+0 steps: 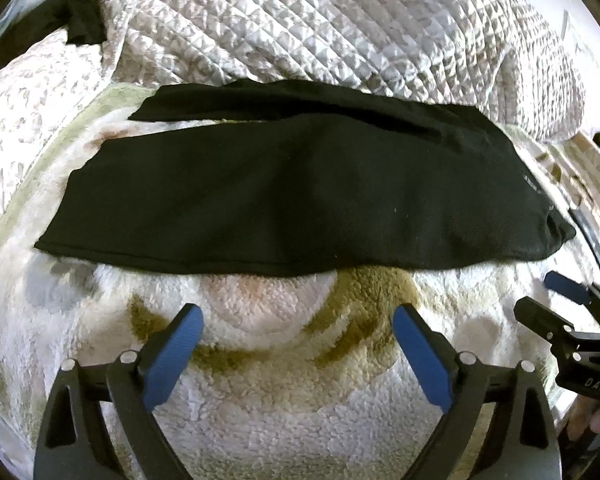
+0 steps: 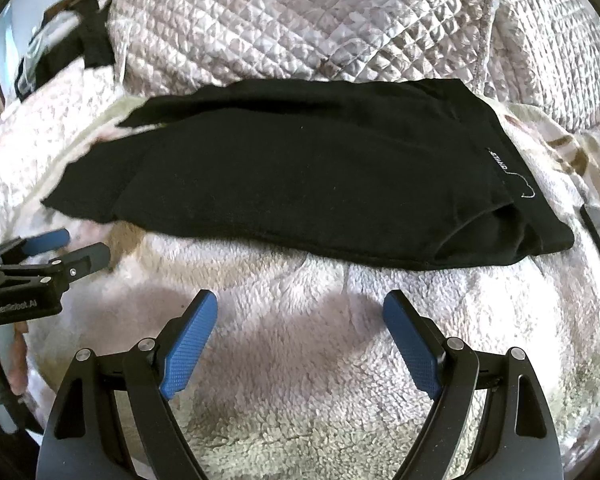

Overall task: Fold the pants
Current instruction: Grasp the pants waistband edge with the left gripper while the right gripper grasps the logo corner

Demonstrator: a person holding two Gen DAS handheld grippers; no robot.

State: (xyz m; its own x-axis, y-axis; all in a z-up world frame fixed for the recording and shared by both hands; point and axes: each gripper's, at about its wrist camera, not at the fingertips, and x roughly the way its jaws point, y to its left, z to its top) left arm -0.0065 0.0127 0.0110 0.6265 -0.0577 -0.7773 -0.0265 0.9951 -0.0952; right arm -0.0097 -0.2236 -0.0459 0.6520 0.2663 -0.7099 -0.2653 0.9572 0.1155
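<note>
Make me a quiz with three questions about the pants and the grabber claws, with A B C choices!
1. Where do the pants lie?
A. on the fluffy blanket
B. on a wooden chair
C. inside a basket

2. What colour are the pads on the grabber fingers?
A. red
B. blue
C. yellow

3. What is the left gripper doing?
A. squeezing the pants
B. holding a sock
C. standing open with nothing in it

Answers:
1 A, the black pants are spread flat on the fluffy blanket, in front of the quilt.
2 B, blue pads show on every finger in both views.
3 C, its fingers stand wide apart above the blanket, short of the pants; the right gripper is open too.
</note>
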